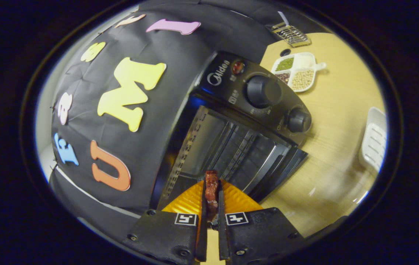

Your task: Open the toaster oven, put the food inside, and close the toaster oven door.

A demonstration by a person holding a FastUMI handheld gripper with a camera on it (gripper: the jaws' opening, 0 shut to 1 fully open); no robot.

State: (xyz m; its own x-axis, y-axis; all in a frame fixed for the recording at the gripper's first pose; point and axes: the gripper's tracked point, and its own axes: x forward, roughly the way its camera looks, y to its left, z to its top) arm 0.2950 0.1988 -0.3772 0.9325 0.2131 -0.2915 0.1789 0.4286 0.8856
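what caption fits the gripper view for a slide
Claw shut on a reddish piece of food, held just ahead of the open toaster oven on a wooden table.

One toaster oven point(231, 147) with two knobs point(263, 91), one divided dish point(297, 71), one wire rack point(291, 34), one piece of food point(211, 189).

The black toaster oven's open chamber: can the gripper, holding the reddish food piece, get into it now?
Probably yes: the black toaster oven stands open just ahead of the gripper, shut on the reddish food piece, nothing between.
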